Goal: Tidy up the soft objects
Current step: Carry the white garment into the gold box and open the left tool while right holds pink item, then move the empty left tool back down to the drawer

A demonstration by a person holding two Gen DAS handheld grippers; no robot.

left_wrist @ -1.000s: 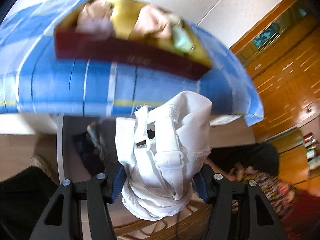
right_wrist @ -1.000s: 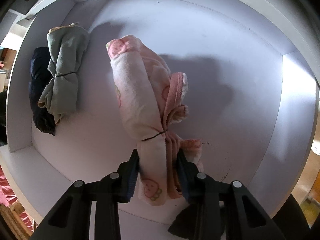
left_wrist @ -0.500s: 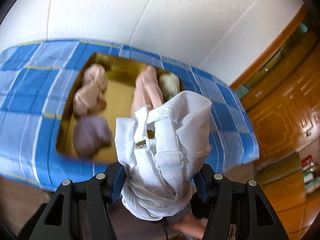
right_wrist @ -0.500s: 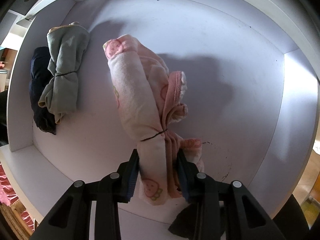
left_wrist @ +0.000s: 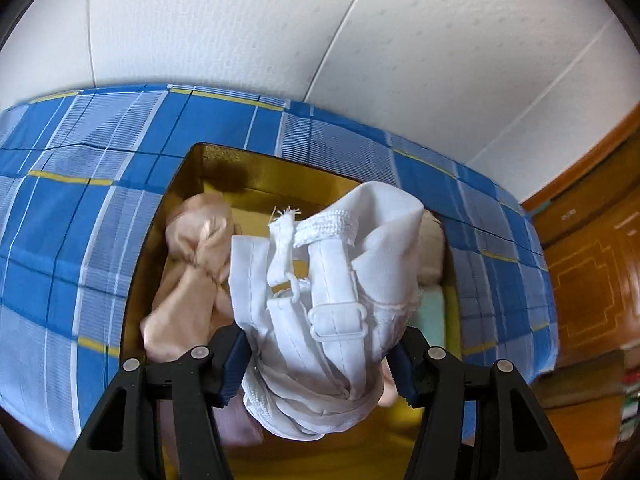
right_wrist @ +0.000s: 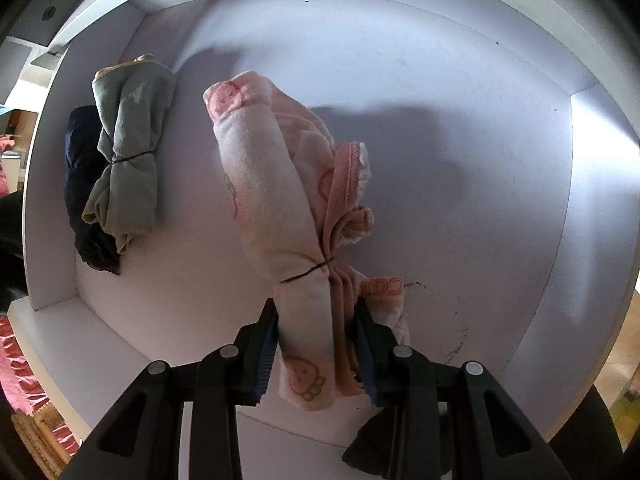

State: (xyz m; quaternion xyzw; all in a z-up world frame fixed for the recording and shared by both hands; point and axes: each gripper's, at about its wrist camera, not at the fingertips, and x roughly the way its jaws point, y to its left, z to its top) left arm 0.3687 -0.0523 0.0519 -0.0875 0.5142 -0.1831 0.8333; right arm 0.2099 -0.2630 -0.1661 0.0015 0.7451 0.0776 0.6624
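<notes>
Left tongs [left_wrist: 320, 360]: I pinch a white bundle [left_wrist: 332, 304] above the gold box [left_wrist: 188, 176] on the blue checked cloth [left_wrist: 72, 216].
Right tongs [right_wrist: 316, 344]: I clamp a pink bundle [right_wrist: 280, 208] inside the white drawer [right_wrist: 460, 80], near a green bundle [right_wrist: 124, 152].

Left gripper [left_wrist: 318, 360]: black two-finger tool with blue pads, angled downward, jaws set fairly wide and pressing both sides of a white bundled garment [left_wrist: 332, 304].
Right gripper [right_wrist: 316, 350]: same black build with blue pads, pointing straight down, jaws drawn narrow and clamped on the lower end of a pink rolled cloth [right_wrist: 288, 216].
Hands and sleeves: out of sight in both wrist views.
</notes>
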